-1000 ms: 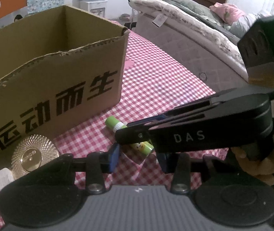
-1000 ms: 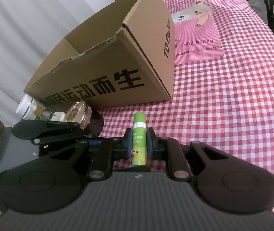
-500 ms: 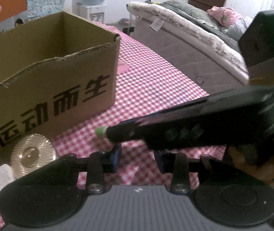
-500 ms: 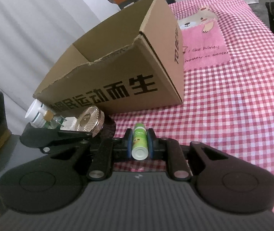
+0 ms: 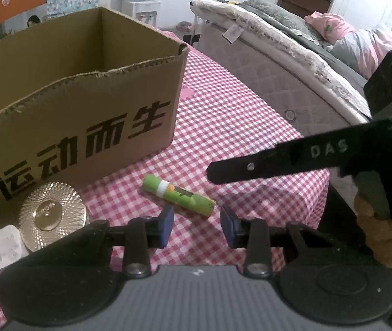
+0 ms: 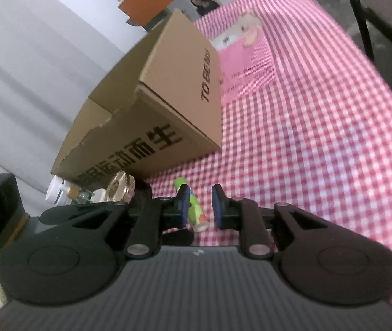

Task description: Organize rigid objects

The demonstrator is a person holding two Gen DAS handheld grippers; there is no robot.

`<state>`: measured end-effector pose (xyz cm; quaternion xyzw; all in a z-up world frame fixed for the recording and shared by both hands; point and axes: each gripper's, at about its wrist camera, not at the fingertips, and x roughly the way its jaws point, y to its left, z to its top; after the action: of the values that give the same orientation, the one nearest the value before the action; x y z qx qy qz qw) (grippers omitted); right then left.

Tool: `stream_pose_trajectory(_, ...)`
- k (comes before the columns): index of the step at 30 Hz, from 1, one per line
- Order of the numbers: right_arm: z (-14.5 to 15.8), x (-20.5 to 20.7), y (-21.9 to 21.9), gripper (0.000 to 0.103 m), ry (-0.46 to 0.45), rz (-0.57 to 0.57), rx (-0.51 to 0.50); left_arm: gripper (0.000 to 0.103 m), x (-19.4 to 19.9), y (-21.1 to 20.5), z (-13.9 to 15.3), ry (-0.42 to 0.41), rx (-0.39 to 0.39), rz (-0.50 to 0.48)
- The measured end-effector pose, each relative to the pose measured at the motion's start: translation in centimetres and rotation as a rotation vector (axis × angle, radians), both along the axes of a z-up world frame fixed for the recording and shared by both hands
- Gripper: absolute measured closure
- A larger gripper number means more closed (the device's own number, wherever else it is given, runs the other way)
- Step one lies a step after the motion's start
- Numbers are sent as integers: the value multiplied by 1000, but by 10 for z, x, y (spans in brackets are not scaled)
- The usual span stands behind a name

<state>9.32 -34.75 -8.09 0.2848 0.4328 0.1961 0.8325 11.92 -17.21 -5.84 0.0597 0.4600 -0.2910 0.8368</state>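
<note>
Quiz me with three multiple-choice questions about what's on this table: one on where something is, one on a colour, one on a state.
1. Where is the green tube?
A. Inside the cardboard box
B. On the checked cloth, in front of the box
C. On the bed

2. What colours are the cloth's checks?
A. Blue and white
B. Green and yellow
C. Pink and white

3. How is the top of the box?
A. Open
B. Taped shut
C. Covered by a lid

Answers:
1. B, the tube lies on its side on the cloth below the box's printed wall.
2. C, pink and white squares show in both views.
3. A, the left view looks down past the rim onto the inner walls.
</note>
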Motion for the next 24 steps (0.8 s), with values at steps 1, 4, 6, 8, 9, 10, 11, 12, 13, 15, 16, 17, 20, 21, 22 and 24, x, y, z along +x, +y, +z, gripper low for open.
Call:
stream_pose_trajectory(1, -3, 0, 1, 85, 4, 2, 4, 66, 1, 0, -1, 4, 0, 1)
stream_pose_trajectory(4, -8, 5, 7, 85, 19, 18, 21, 66, 5, 2, -4, 16, -1, 13)
stream_pose_trajectory(6, -13, 11, 11, 85, 31, 32, 22, 68, 6, 5, -6, 21, -8, 23)
stream_pose_trajectory(8, -18, 17, 14, 86, 52, 52, 36, 69, 8, 9, -6, 25, -15, 28)
stream_pose_trajectory(9, -20, 19, 16, 86, 62, 66, 58, 71, 7, 9, -6, 25, -16, 29)
stream_pose_trajectory(10, -21, 21, 18, 86, 72, 78, 73, 71, 7, 10, -6, 23, -15, 30)
stream_pose_trajectory(11, -22, 22, 20, 86, 75, 89, 81, 71, 8, 9, -6, 18, -10, 33)
stream_pose_trajectory(12, -21, 22, 22, 85, 75, 95, 84, 71, 7, 9, -6, 14, -7, 34)
stream_pose_trajectory(13, -22, 23, 23, 85, 73, 100, 87, 71, 8, 11, -5, 15, -11, 35)
stream_pose_trajectory(15, -21, 23, 25, 85, 72, 104, 95, 71, 8, 13, -5, 17, -18, 37)
stream_pose_trajectory(16, -21, 23, 25, 85, 73, 106, 106, 72, 8, 14, -5, 17, -18, 38)
stream_pose_trajectory(17, -22, 24, 24, 85, 74, 108, 114, 75, 8, 14, -5, 14, -15, 39)
stream_pose_trajectory(20, -21, 23, 13, 85, 80, 104, 123, 77, 8, 13, -6, 5, -3, 40)
stream_pose_trajectory(21, -20, 24, 10, 86, 79, 100, 118, 78, 8, 14, -6, 0, -1, 43)
stream_pose_trajectory(22, -20, 25, 10, 87, 75, 100, 110, 78, 8, 14, -6, -6, 2, 44)
stream_pose_trajectory(24, -19, 26, 16, 87, 62, 99, 83, 77, 8, 14, -6, -17, 7, 46)
